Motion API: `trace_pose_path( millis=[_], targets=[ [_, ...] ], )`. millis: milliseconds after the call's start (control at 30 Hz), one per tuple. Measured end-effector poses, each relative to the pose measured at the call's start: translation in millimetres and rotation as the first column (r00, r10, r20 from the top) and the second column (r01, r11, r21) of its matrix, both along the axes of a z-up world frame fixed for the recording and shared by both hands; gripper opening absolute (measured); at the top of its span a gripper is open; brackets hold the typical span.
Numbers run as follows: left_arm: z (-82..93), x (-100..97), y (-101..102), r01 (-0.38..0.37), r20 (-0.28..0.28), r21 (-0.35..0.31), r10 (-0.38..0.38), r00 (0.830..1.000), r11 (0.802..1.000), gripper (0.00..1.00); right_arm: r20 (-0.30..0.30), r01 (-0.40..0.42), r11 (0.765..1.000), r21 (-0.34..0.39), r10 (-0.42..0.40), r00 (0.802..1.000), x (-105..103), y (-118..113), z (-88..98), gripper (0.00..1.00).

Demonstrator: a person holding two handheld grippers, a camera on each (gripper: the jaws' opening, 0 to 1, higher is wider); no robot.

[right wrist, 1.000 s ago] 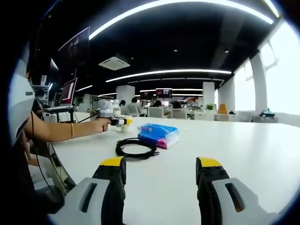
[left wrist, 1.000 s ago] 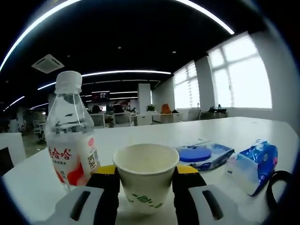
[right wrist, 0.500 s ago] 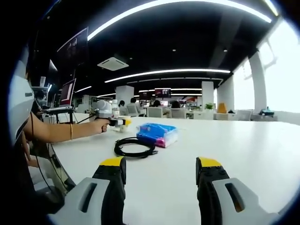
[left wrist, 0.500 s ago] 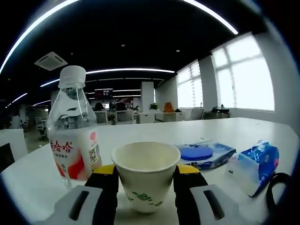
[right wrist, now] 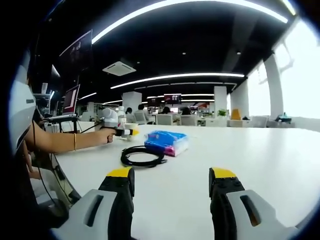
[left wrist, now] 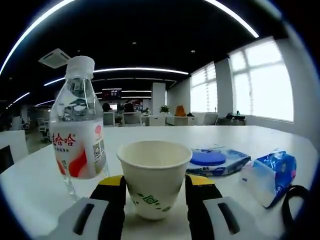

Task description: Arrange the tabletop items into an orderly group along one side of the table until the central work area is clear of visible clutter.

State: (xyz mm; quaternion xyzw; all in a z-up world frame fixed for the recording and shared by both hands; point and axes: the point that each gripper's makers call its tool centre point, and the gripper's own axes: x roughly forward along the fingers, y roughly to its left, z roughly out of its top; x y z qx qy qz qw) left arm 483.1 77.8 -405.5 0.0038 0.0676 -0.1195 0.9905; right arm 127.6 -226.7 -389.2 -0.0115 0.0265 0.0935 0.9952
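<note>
Between the yellow-tipped jaws of the left claw (left wrist: 154,192) sits a white paper cup with a green print (left wrist: 153,177), its sides pinched by them and its base on or just above the white bench (left wrist: 260,137); which, the left gripper view does not settle. Just left of the cup stands a clear plastic water bottle with a white cap and red-and-white label (left wrist: 79,132). To the right lie a flat wet-wipe pack with a blue lid (left wrist: 214,161), then a blue soft tissue pack (left wrist: 270,175), with a coiled black cable (left wrist: 292,212) at the near right.

Over on the right gripper view, the right claw (right wrist: 171,187) hangs spread and empty above bare bench, well apart from the cable and tissue pack.

By my judgement the grouping is well under way: bottle, cup, wipes and tissues already run in a rough row. Left to do are setting the cup down in line and drawing the cable in with the rest.
</note>
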Motion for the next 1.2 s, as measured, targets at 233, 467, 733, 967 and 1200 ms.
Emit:
trace_pose_path(
  millis=[233,467,733,967,1200],
  targets=[
    [1.8,-9.8,0.2,0.008,-0.011,-0.023,-0.009,1.0,1.0,0.47,0.001,-0.006,1.0,0.005,0.006,1.0,-0.1,1.5,-1.2,0.58],
    [-2.5,-20.8,1.5,0.017,-0.024,-0.031,-0.018,1.0,0.999,0.47,0.004,-0.017,1.0,0.002,0.017,1.0,-1.9,4.5,-0.2,0.58],
    [-5.1,-33.0,5.6,0.023,-0.04,-0.054,-0.025,0.999,0.998,0.47,0.015,-0.021,1.0,0.0,0.021,1.0,-5.8,7.4,4.1,0.58],
    [-2.9,-36.7,9.9,0.027,-0.025,-0.044,-0.028,0.999,0.999,0.46,0.018,-0.034,0.999,-0.011,0.034,0.999,-7.0,13.4,7.1,0.57],
    [-2.4,-48.8,9.6,0.051,-0.014,-0.044,-0.052,0.999,0.998,0.43,0.022,-0.034,0.999,-0.017,0.034,0.999,-7.0,15.6,9.3,0.57]
  ],
)
